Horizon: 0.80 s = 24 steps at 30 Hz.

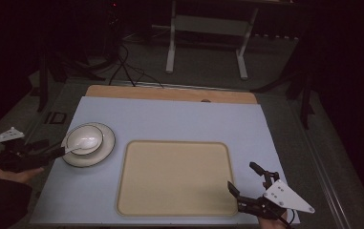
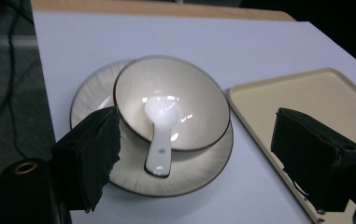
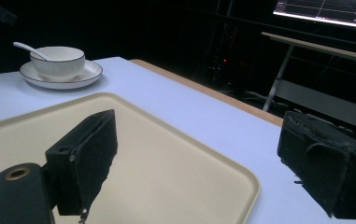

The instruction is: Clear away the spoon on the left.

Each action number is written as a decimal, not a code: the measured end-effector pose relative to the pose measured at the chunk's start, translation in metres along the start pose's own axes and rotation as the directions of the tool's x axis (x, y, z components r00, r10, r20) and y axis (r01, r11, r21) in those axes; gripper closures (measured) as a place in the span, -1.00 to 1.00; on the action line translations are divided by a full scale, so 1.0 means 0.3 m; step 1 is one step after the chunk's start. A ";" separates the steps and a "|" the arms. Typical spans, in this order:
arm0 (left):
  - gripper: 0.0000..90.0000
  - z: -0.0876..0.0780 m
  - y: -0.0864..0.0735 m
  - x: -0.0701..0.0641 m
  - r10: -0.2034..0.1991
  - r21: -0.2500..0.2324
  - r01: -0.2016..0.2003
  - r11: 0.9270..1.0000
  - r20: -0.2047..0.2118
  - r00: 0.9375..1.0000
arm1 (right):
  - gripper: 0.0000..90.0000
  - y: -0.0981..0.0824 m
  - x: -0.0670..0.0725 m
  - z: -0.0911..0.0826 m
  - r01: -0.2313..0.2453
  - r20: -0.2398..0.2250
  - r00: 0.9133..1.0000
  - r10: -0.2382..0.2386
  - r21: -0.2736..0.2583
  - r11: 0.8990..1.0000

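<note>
Resting at the near right edge of the table, the right gripper [image 1: 246, 182] holds its jaws wide apart with nothing between them, over the near right corner of the cream rectangular plastic tray [image 1: 175, 179]. Farther off at the left, the left gripper [image 1: 58, 151] reaches toward the white ceramic spoon [image 2: 159, 135], jaws spread either side of its handle without touching. The spoon lies in the cream dark-rimmed ceramic bowl [image 2: 199, 100], which sits on a matching round saucer [image 2: 189, 175] left of the tray.
</note>
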<state>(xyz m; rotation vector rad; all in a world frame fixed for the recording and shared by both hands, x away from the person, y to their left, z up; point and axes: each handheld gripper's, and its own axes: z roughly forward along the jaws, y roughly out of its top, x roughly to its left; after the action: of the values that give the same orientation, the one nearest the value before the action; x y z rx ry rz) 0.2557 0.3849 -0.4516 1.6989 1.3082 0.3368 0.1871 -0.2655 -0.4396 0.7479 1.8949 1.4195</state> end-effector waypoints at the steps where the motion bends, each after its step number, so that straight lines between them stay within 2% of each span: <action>1: -0.64 0.007 -0.004 0.008 -0.014 0.010 0.014 1.000 -0.010 1.000 | -0.73 0.000 0.000 0.001 -0.001 -0.001 1.000 0.001 0.001 1.000; 4: -0.61 0.026 -0.014 0.028 -0.044 0.037 0.046 0.998 -0.051 0.998 | -0.73 -0.001 -0.001 0.002 0.001 0.002 1.000 -0.001 0.004 1.000; 6: -0.58 0.036 -0.018 0.045 -0.086 0.043 0.088 0.995 -0.047 0.995 | -0.73 -0.001 -0.001 0.002 -0.002 0.005 1.000 0.002 0.002 1.000; 11: -0.54 0.063 -0.031 0.086 -0.202 0.108 0.202 0.973 -0.010 0.979 | -0.73 -0.003 -0.004 0.003 -0.009 0.006 1.000 0.009 0.008 1.000; 13: -0.49 0.072 -0.038 0.098 -0.232 0.116 0.233 0.966 -0.016 0.972 | -0.73 -0.003 -0.004 0.004 -0.009 0.006 1.000 0.008 0.011 1.000; 15: -0.44 0.078 -0.045 0.110 -0.264 0.123 0.261 0.957 0.005 0.965 | -0.73 -0.003 -0.004 0.005 -0.009 0.005 1.000 0.009 0.013 1.000; 17: -0.35 0.086 -0.052 0.122 -0.289 0.131 0.284 0.950 0.020 0.957 | -0.73 -0.004 -0.004 0.006 -0.011 0.004 1.000 0.011 0.015 1.000; 19: -0.28 0.092 -0.056 0.129 -0.300 0.139 0.294 0.946 0.026 0.954 | -0.73 -0.004 -0.005 0.007 -0.012 0.004 1.000 0.012 0.017 1.000; 20: -0.24 0.096 -0.059 0.132 -0.315 0.144 0.306 0.941 0.039 0.948 | -0.73 -0.005 -0.005 0.007 -0.012 0.003 1.000 0.012 0.018 1.000; 22: -0.16 0.103 -0.061 0.136 -0.321 0.150 0.311 0.939 0.049 0.946 | -0.73 -0.005 -0.006 0.007 -0.011 0.004 1.000 0.011 0.019 1.000; 24: -0.10 0.110 -0.061 0.137 -0.314 0.160 0.302 0.940 0.054 0.948 | -0.73 -0.006 -0.006 0.008 -0.012 0.005 1.000 0.012 0.022 1.000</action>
<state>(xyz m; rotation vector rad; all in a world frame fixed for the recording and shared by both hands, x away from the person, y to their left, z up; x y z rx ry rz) 0.2836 0.4039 -0.4961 1.5778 1.5447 -0.0128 0.1900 -0.2659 -0.4415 0.7733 1.9082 1.4051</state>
